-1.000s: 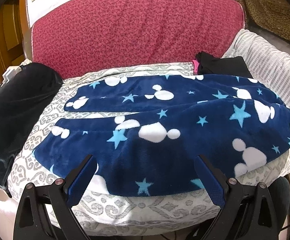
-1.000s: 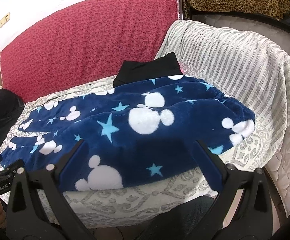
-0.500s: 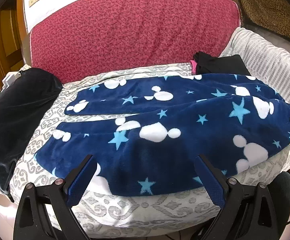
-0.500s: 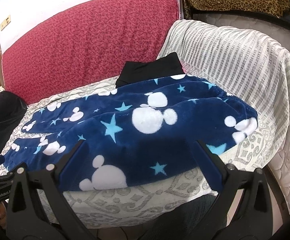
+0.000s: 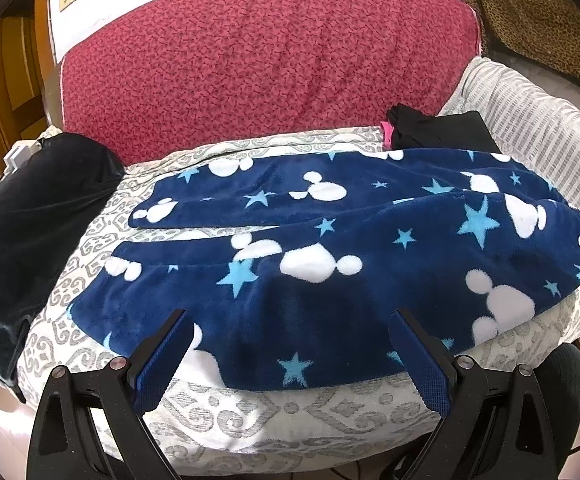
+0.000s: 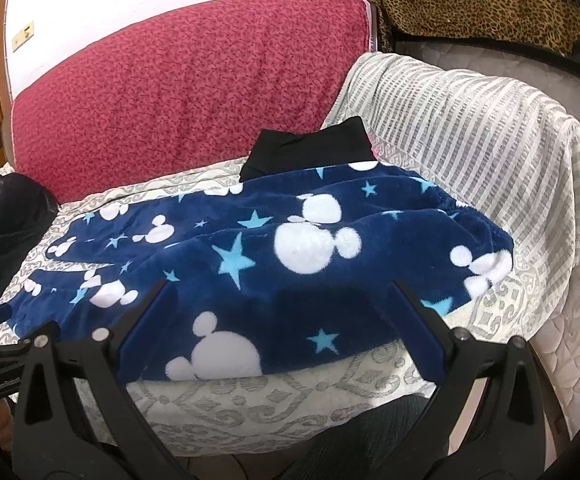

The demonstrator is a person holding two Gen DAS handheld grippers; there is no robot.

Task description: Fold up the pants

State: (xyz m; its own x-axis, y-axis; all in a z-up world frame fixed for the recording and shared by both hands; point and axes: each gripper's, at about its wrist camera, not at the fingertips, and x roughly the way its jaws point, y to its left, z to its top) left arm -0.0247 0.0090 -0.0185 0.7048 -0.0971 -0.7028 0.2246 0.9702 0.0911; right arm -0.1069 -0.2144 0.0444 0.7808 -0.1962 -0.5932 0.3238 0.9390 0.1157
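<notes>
Both grippers have pulled back a little, so more of the blue pants (image 5: 330,248) shows. The pants lie flat on the patterned cushion (image 5: 250,412), just ahead of the left gripper (image 5: 290,356) and right gripper (image 6: 282,320). Both are wide apart, holding nothing. The waist end is hard to see.

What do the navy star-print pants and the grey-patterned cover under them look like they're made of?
The navy star-print pants look like plush fleece: a fuzzy, matte nap with soft, thick edges. The grey-patterned cover beneath seems a woven or quilted cotton-type fabric, flat and matte with a scroll motif; the exact fibre cannot be told.
</notes>
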